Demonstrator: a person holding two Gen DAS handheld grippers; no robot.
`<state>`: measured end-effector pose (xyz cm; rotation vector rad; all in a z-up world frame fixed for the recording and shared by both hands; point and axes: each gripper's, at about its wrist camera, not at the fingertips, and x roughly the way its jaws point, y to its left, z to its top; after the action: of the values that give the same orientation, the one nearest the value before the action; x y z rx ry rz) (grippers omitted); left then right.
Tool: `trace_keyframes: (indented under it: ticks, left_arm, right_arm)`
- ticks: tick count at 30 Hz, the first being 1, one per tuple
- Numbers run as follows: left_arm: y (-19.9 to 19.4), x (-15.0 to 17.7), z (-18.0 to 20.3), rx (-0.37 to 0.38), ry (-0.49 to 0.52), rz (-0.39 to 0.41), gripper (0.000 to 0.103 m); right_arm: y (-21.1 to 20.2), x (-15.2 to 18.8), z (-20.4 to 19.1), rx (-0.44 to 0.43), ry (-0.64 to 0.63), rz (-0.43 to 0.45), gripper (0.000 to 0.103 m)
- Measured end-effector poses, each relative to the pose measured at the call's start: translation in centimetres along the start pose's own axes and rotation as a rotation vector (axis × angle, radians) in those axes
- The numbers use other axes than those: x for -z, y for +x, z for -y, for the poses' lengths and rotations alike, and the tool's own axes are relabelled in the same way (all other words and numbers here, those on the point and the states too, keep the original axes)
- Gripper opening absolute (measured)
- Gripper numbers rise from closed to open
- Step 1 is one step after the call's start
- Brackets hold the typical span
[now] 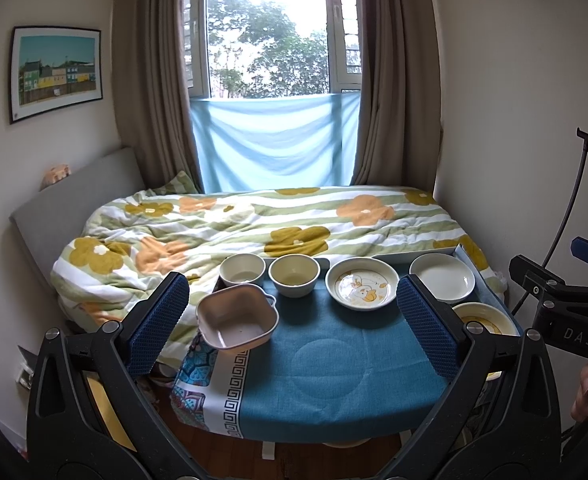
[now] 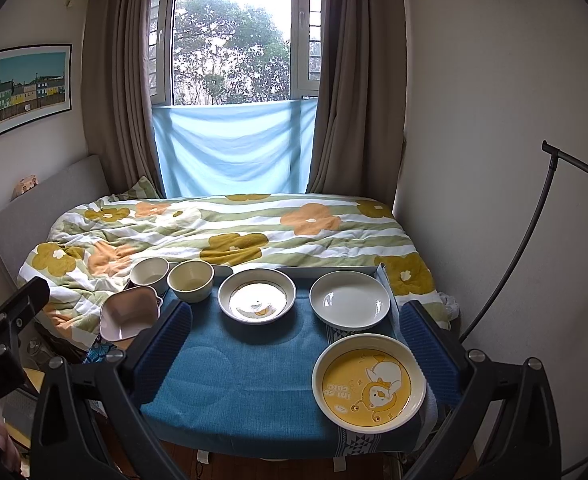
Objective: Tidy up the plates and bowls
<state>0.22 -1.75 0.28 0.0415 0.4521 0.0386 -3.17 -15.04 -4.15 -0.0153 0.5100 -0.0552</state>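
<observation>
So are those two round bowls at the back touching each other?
Apart. The left wrist view shows a sliver of dark gap between the white bowl and the cream bowl; the right wrist view shows the gap too.

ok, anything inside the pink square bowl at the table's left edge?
Nothing solid shows inside the pink square bowl: the left wrist view shows a bare bottom, perhaps faint specks. Its near inner wall is hidden by the rim. It sits on the blue tablecloth.

The yellow duck plate (image 2: pixel 369 383) carries the words "I'm so cute", seen upside down in the right wrist view. White letters "DAS" stand on the right gripper (image 1: pixel 574 326), on its black body.
</observation>
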Motion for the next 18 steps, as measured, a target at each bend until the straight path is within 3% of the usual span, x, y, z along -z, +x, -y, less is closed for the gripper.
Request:
trace_keyframes:
  ticks: [9, 18]
  left_arm:
    - [2.4, -0.1, 1.3, 0.041, 0.067, -0.087, 0.103]
    - [9.1, 2.7, 6.2, 0.193, 0.177, -0.245, 0.103]
  right_arm:
    - [1.4, 0.4, 0.8, 0.009, 0.031, -0.026, 0.103]
    - [4.3, 3.7, 6.5, 0.111, 0.154, -0.167, 0.103]
